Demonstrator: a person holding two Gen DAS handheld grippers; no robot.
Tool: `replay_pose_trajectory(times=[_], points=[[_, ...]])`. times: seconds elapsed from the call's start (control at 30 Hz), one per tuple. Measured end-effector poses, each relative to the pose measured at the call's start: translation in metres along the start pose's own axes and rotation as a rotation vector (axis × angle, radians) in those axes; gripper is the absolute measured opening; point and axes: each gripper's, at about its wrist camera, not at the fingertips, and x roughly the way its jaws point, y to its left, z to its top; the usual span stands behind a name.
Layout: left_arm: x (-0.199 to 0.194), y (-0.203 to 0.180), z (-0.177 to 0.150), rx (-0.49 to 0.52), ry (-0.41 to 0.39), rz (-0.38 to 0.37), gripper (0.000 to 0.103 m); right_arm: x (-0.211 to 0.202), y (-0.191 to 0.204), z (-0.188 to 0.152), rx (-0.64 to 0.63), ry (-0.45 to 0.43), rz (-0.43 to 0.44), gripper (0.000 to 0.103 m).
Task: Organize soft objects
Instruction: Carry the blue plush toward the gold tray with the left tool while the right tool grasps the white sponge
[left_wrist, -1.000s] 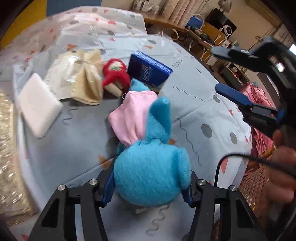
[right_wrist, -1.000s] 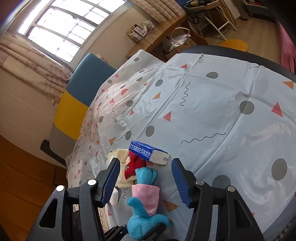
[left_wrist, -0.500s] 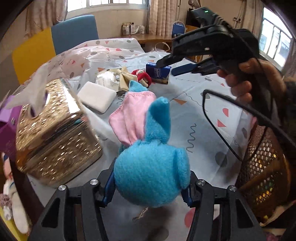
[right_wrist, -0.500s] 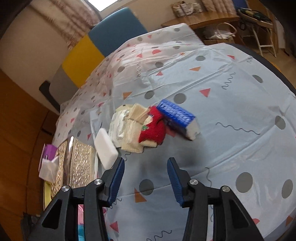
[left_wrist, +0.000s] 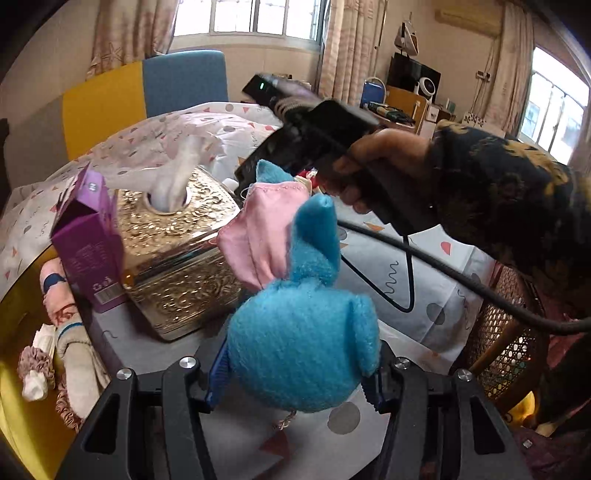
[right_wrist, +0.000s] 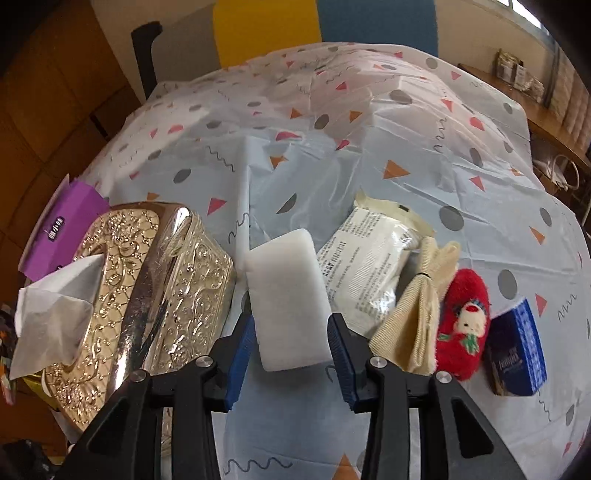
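Observation:
My left gripper (left_wrist: 295, 373) is shut on a blue plush toy (left_wrist: 303, 343) with a pink cloth part (left_wrist: 266, 229), held in the air above the table's near edge. My right gripper (right_wrist: 291, 350) is open, its blue fingers either side of the near end of a white sponge block (right_wrist: 286, 299) lying on the tablecloth. To the sponge's right lie a white plastic packet (right_wrist: 365, 266), a beige folded cloth (right_wrist: 417, 314), a red plush piece (right_wrist: 463, 325) and a blue tissue pack (right_wrist: 517, 354). The right gripper's body and hand (left_wrist: 332, 147) show in the left wrist view.
A gold embossed tissue box (right_wrist: 140, 295) stands left of the sponge, also in the left wrist view (left_wrist: 177, 251). A purple carton (left_wrist: 88, 251) stands beside it. Socks and cloth items (left_wrist: 62, 350) lie in a yellow container at left. A wicker basket (left_wrist: 506, 354) is at right.
My left gripper has lifted and swung left with the blue plush, away from the pile. My right gripper has moved left and down onto the white sponge.

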Motion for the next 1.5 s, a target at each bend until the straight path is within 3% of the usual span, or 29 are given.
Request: replay_pose_trajectory(times=[0.17,0.33,0.47,0.63,0.73,0.8,0.93,1.0,1.2,1.3,1.5], points=[[-0.014,0.007,-0.004,-0.038,-0.023,-0.007,0.059,0.028,0.009,0.001,-0.080,0.088,-0.028,0.045],[-0.017,0.007,-0.002,-0.049,-0.039,-0.015,0.059,0.033,0.002,-0.002,-0.072,0.074,-0.014,0.048],[-0.024,0.008,-0.002,-0.055,-0.052,-0.024,0.059,0.024,-0.002,-0.016,-0.079,0.090,-0.015,0.031],[-0.038,0.013,-0.001,-0.095,-0.081,-0.043,0.059,0.016,-0.024,-0.057,-0.067,0.186,-0.039,0.031],[-0.042,0.018,-0.001,-0.126,-0.084,-0.045,0.059,-0.002,-0.037,-0.070,-0.001,0.149,-0.013,0.032],[-0.046,0.021,-0.001,-0.137,-0.090,-0.041,0.059,-0.018,-0.038,-0.069,0.016,0.084,-0.015,0.041],[-0.054,0.025,0.000,-0.163,-0.112,-0.031,0.059,-0.039,-0.030,-0.061,-0.004,-0.002,-0.023,0.047],[-0.057,0.029,-0.001,-0.176,-0.114,-0.022,0.059,-0.040,-0.021,-0.059,-0.032,-0.017,-0.031,0.063],[-0.065,0.040,-0.005,-0.218,-0.124,-0.003,0.059,-0.007,0.018,-0.026,-0.118,0.007,-0.049,0.062],[-0.069,0.048,-0.007,-0.244,-0.131,0.011,0.059,0.009,0.012,-0.013,-0.139,0.034,-0.079,0.061],[-0.089,0.087,-0.011,-0.367,-0.178,0.055,0.059,0.043,-0.003,-0.007,-0.123,0.143,-0.003,0.060]])
